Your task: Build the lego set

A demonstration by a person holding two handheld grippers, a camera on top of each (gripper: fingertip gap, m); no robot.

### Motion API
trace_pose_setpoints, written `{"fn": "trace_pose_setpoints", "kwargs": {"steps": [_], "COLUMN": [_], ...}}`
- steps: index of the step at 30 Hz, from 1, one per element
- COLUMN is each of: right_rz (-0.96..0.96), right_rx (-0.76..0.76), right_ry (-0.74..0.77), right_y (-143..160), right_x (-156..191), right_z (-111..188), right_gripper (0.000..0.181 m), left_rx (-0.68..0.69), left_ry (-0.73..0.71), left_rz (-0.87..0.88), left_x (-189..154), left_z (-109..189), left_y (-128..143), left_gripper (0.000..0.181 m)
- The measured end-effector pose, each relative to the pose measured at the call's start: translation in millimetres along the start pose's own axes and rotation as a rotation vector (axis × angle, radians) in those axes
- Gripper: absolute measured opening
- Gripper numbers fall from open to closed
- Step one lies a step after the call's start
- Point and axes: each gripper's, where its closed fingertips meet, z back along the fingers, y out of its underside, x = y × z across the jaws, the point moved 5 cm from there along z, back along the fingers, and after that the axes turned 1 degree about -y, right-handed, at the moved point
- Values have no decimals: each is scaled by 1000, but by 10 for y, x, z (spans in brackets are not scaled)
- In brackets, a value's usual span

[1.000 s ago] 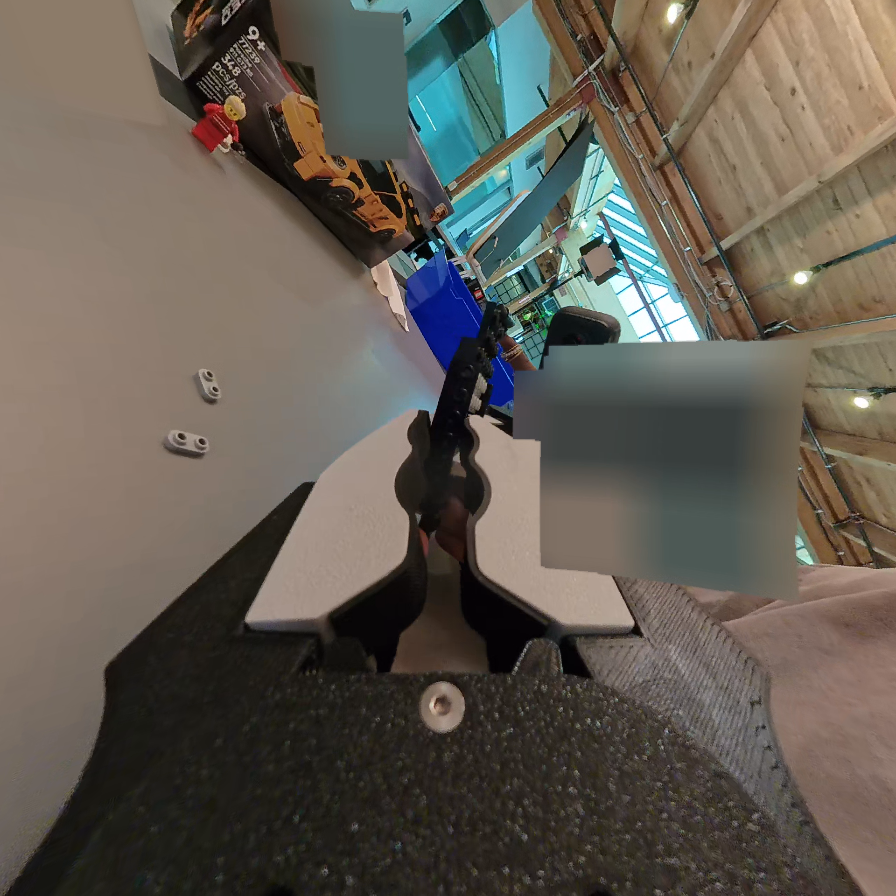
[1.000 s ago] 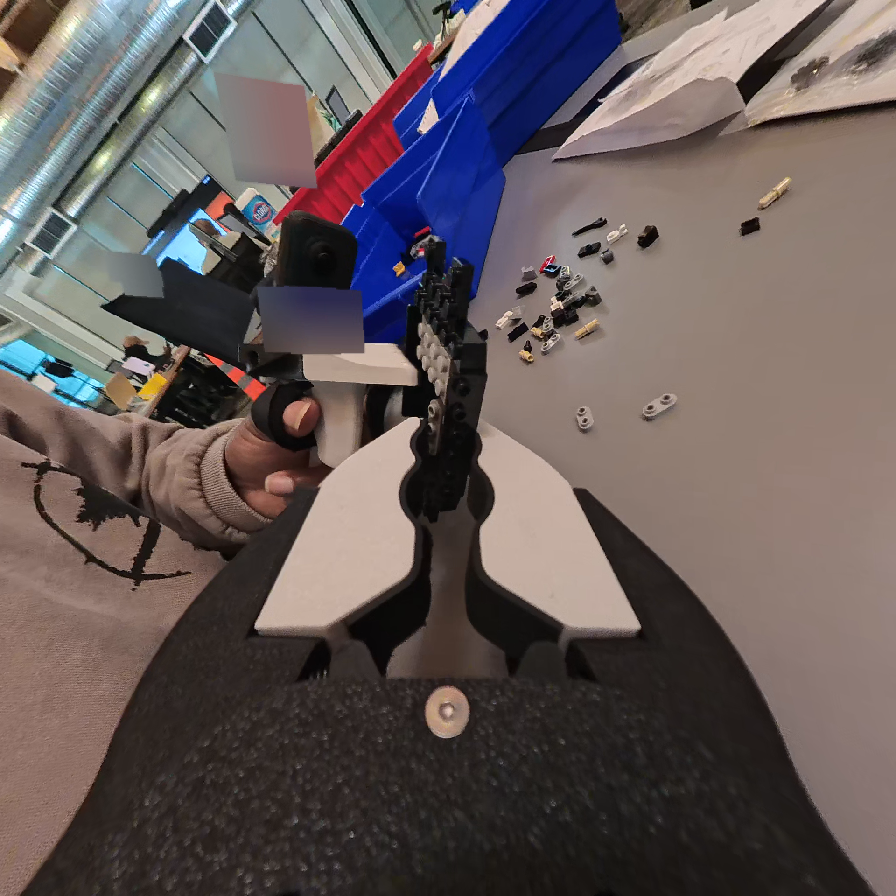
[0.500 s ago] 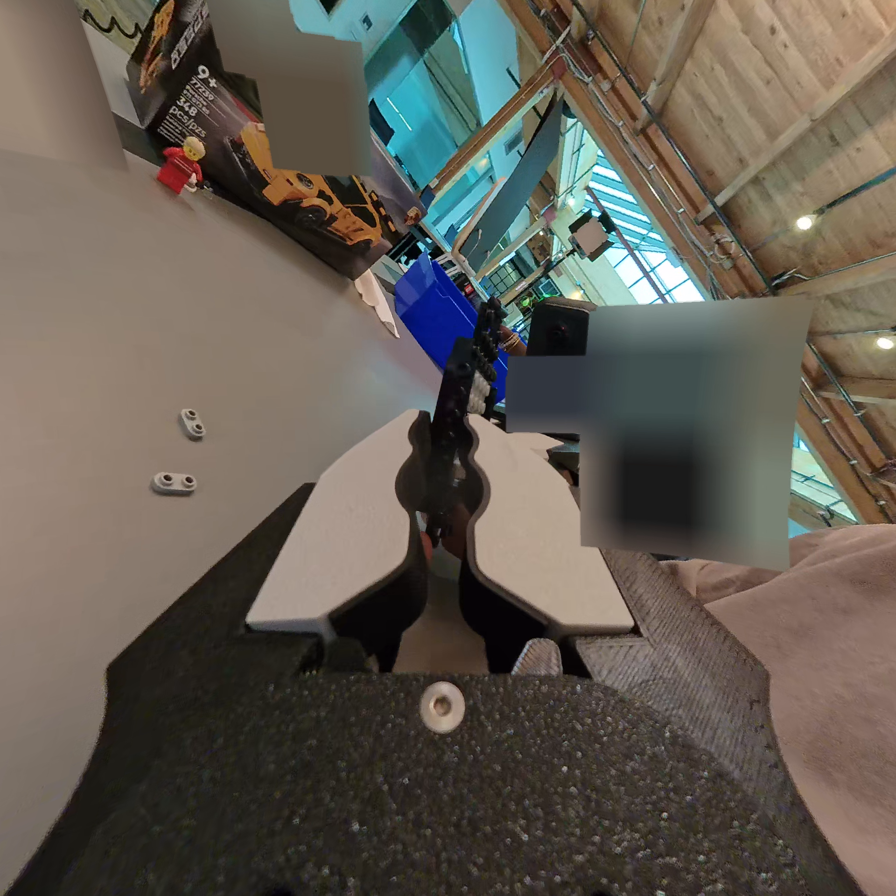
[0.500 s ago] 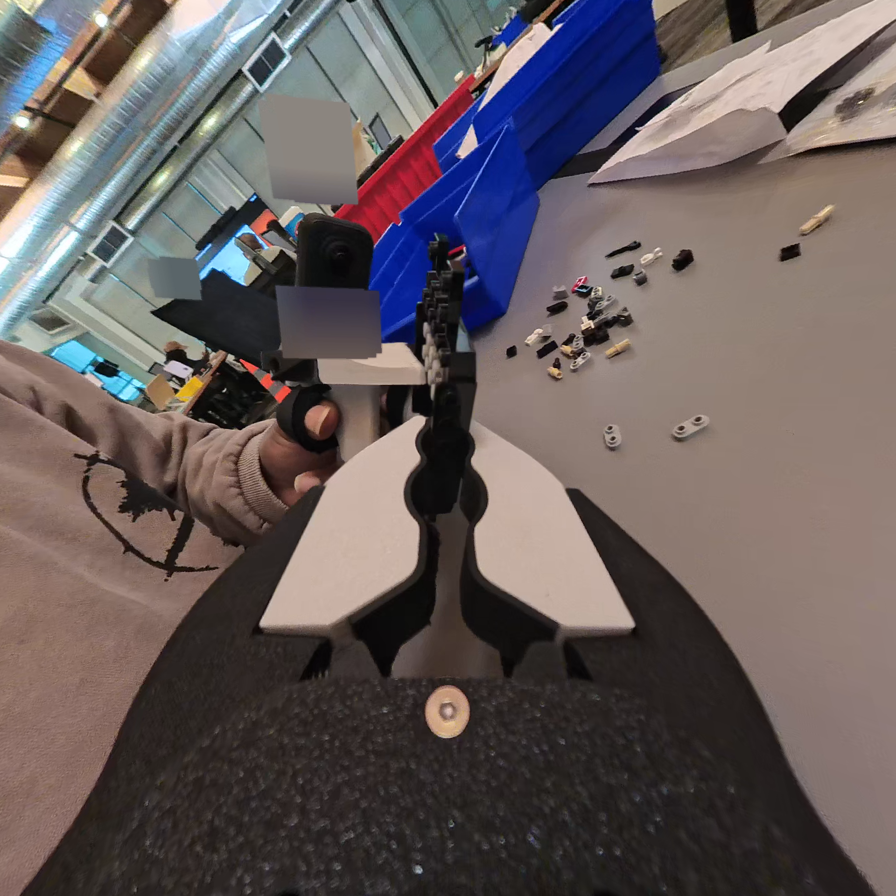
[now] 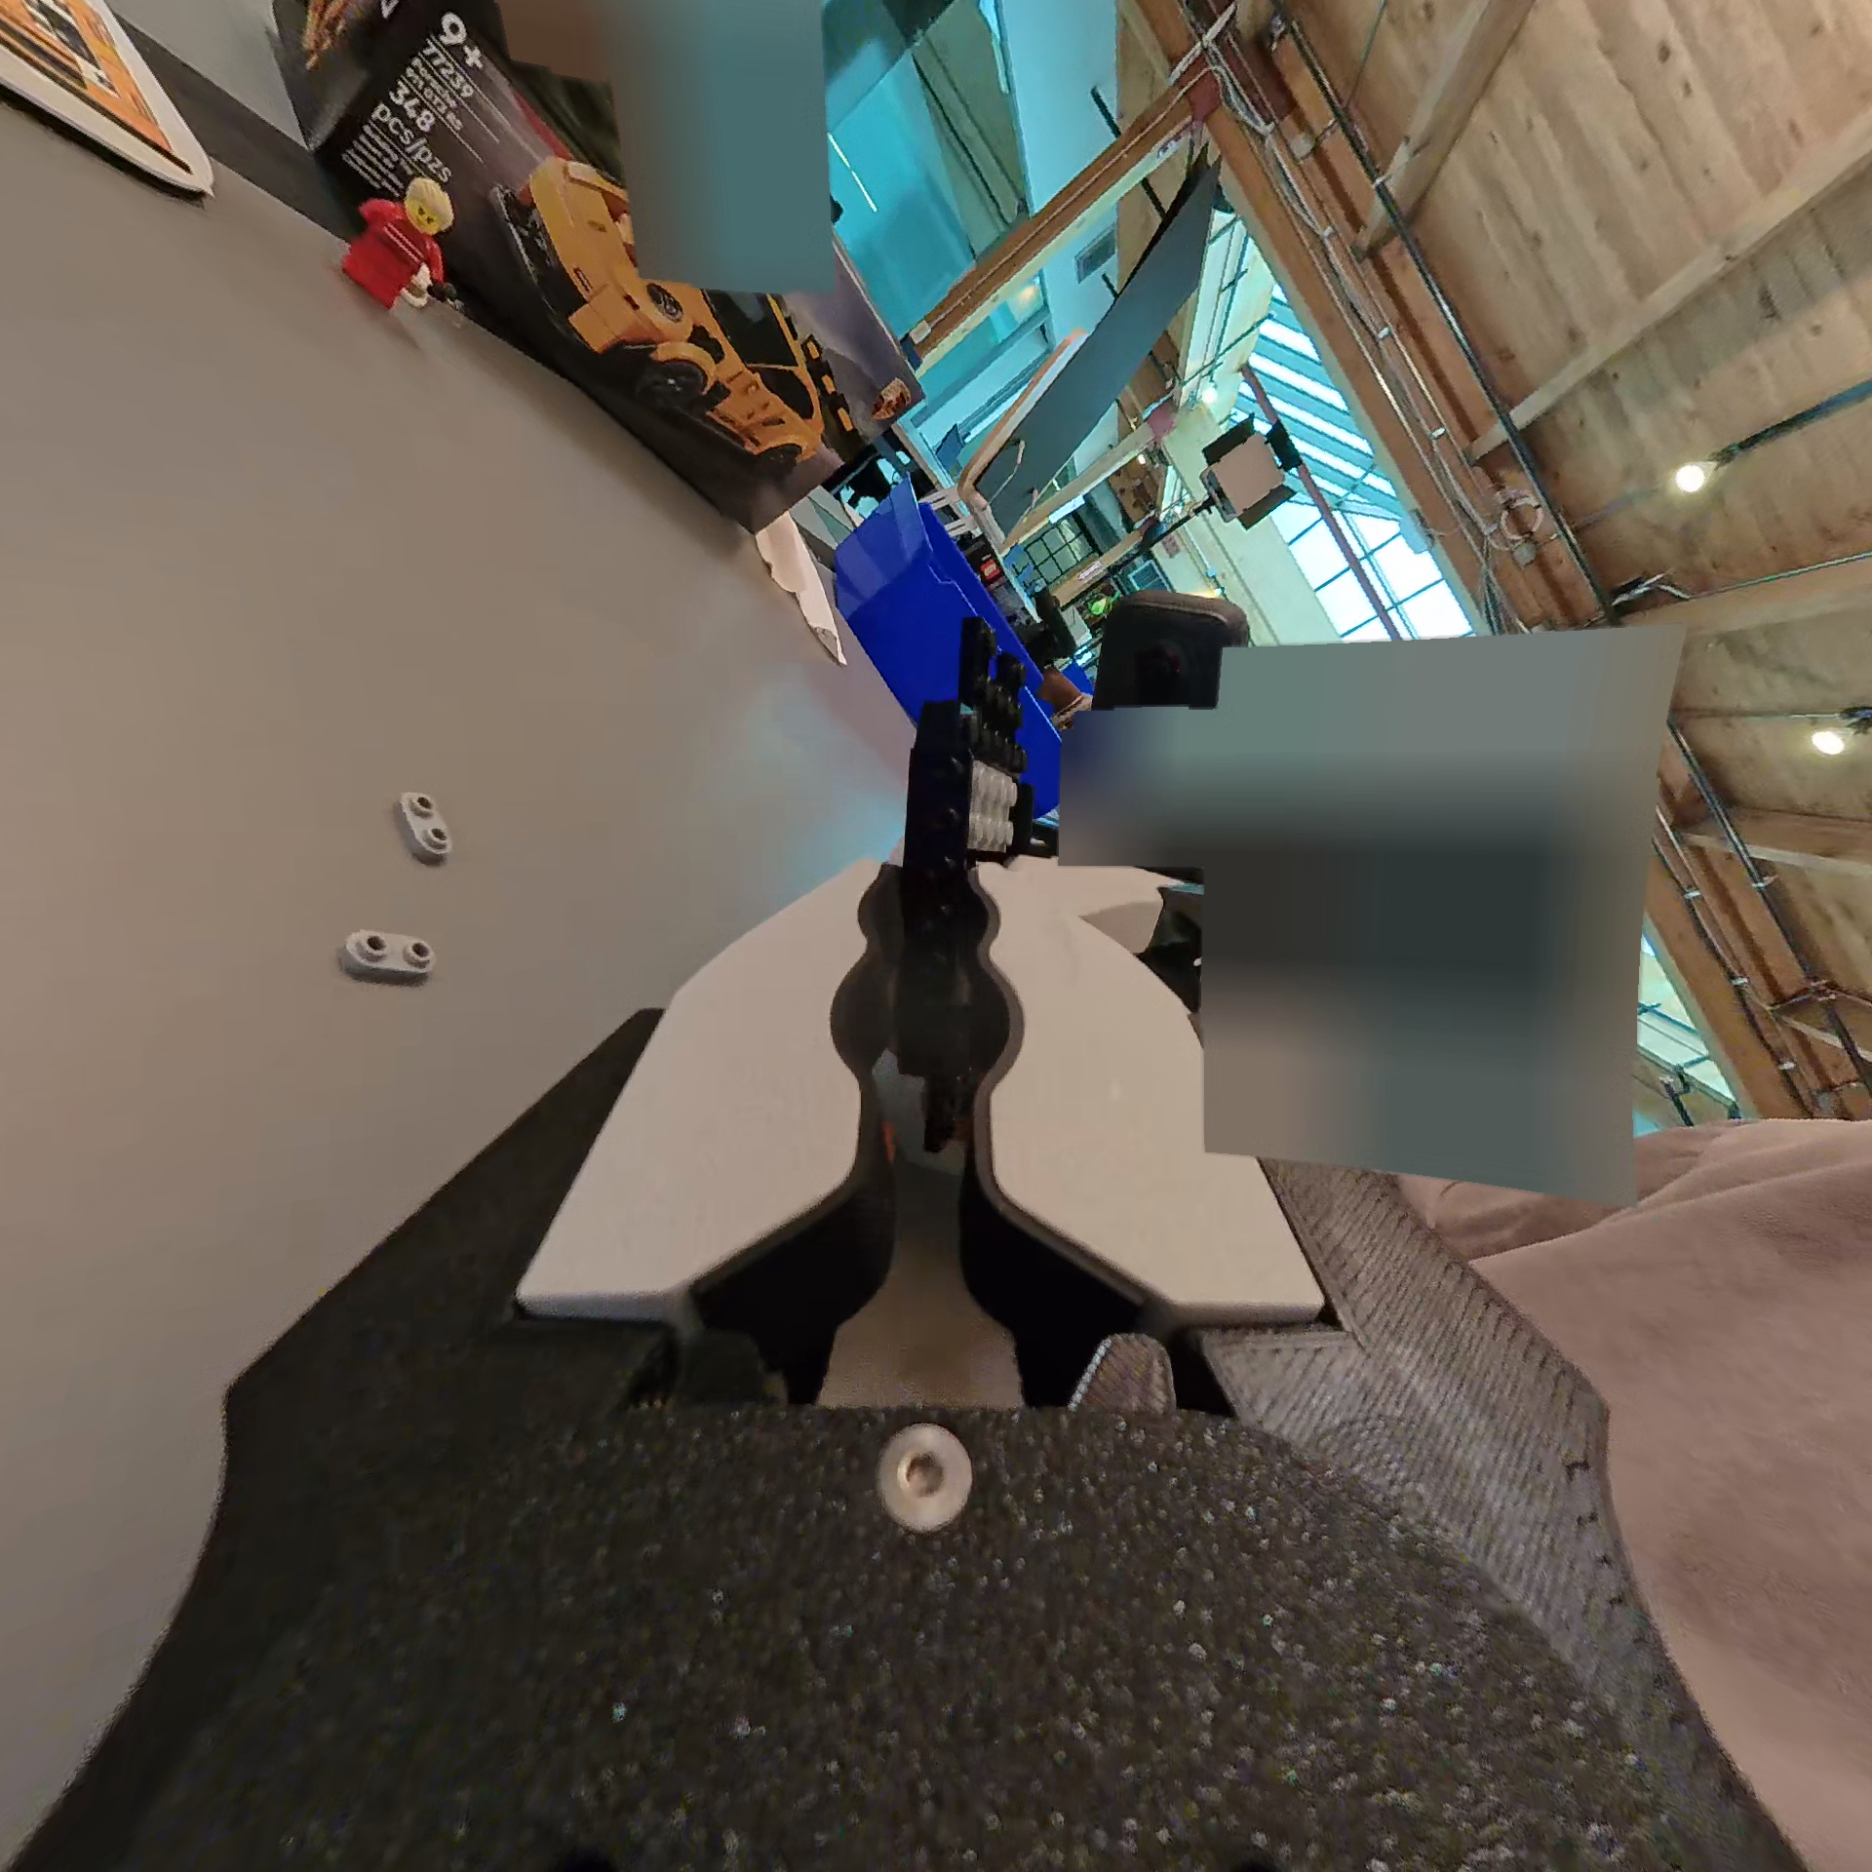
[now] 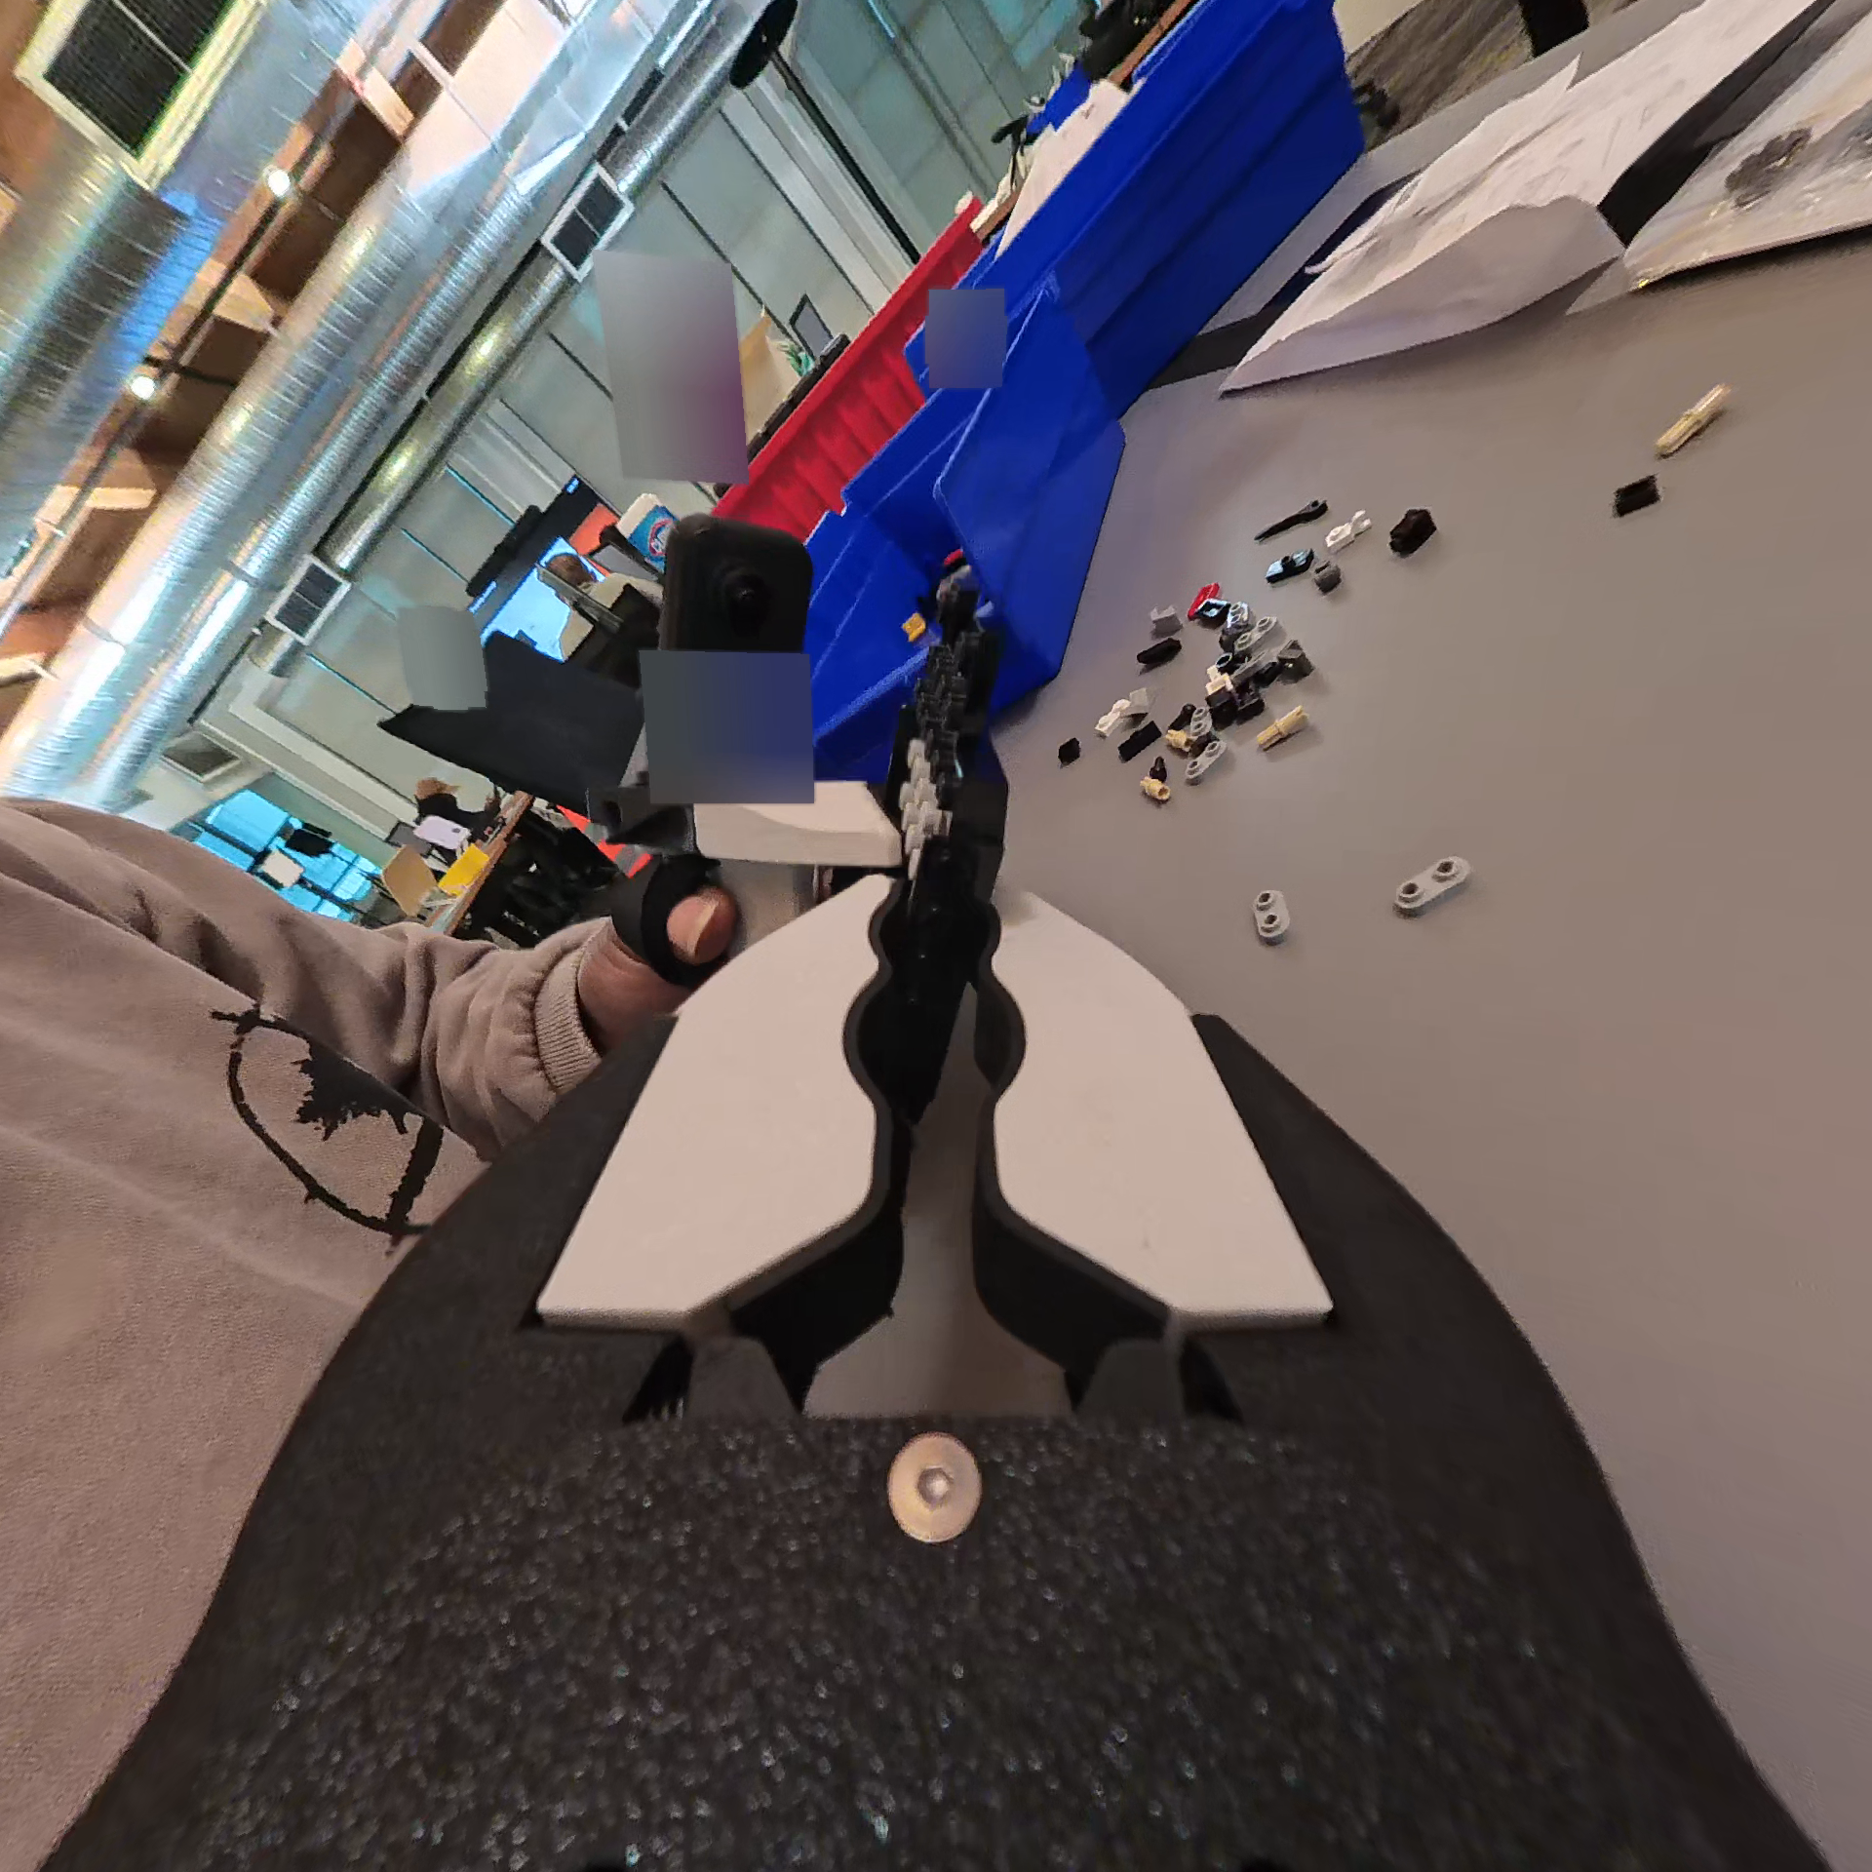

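Since a second ago both views have tilted a little: in the left wrist view the red minifigure and the set box have slid lower and toward the centre, and in the right wrist view the scatter of loose pieces has drifted rightward, while the black assembly stays clamped between both tools.

The grey table fills the left of the left view and the right of the right view. Blue bins stand along its far edge, with a red one behind them, and paper sheets lie at the far right. The person's beige sleeve crosses the lower left of the right view.

The left gripper has its jaws pinched on the lower part of the black lego assembly, held up above the table. The right gripper has its jaws pinched on the same assembly, which rises edge-on, studded with black and a few white pieces. The left gripper's white finger meets the assembly from the side there, with a thumb through a black ring.

Two small grey two-hole plates lie on the table, near each other but apart.
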Motion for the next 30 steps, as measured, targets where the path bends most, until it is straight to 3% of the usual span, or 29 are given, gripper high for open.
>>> {"fn": "trace_pose_setpoints", "kwargs": {"steps": [8,15,18,26,30], "right_rz": [13,22,36,-33,-19], "right_rx": [79,124,96,132,107], "right_ry": [-58,-11,3,-63,-113], "right_y": [-2,85,77,83,-99], "right_x": [-8,-5,6,8,38], "right_z": [21,-36,-36,-8,175], "right_gripper": [7,20,8,7,24], "left_rx": [43,19,16,51,156], "left_ry": [-70,-70,-59,-43,20], "left_rz": [-166,-88,-92,-103,-92], "left_x": [-52,31,-2,-25,-1], "left_z": [3,26,16,15,39], "left_y": [23,-17,-27,-5,-8], "left_gripper": [11,11,11,11,11]}}
